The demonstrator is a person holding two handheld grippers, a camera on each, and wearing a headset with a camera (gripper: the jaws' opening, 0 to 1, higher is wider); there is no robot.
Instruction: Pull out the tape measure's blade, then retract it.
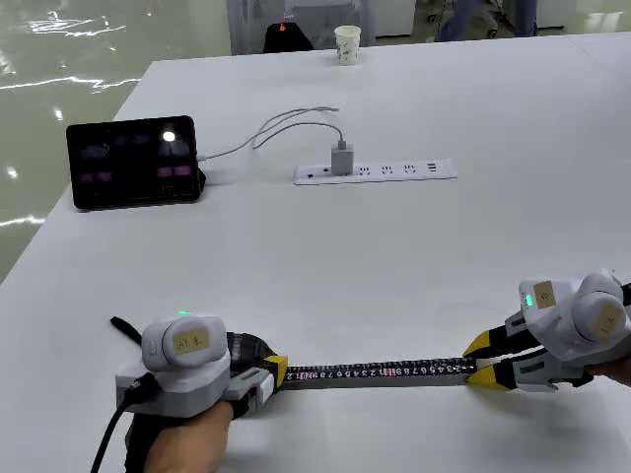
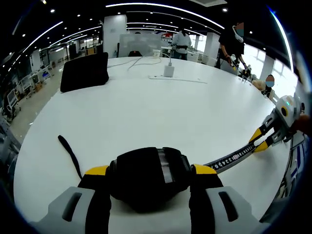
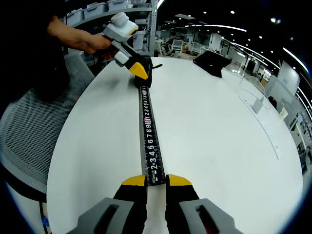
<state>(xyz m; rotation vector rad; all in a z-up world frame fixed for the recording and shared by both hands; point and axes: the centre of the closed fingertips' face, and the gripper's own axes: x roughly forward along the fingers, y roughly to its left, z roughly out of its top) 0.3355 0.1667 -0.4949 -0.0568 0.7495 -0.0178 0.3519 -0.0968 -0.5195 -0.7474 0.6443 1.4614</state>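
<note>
Tape measure case [image 2: 148, 178], black, sits at the near left of the white table [image 1: 394, 266], clamped between the yellow-tipped jaws of the left gripper [image 1: 271, 372], which a hand holds from the near edge. Its blade [image 1: 380, 371] is drawn out to the right, lying flat along the tabletop with its numbers up. The blade's far end is pinched between the closed-in jaws of the right gripper [image 1: 481, 360]; in the right gripper view the strip runs straight from those tips [image 3: 156, 181] to the case. A thin black strap [image 1: 125, 329] lies on the table just left of the case. Well beyond the blade, towards the far side, a dark tablet [image 1: 133, 162] stands at the left and a white power strip [image 1: 375, 170] lies mid-table with a charger [image 1: 341, 158] plugged in; a pale cable [image 1: 266, 133] runs from the charger to the tablet. A paper cup [image 1: 347, 44] stands at the far edge. A mesh chair [image 3: 29, 146] is beside the table
</note>
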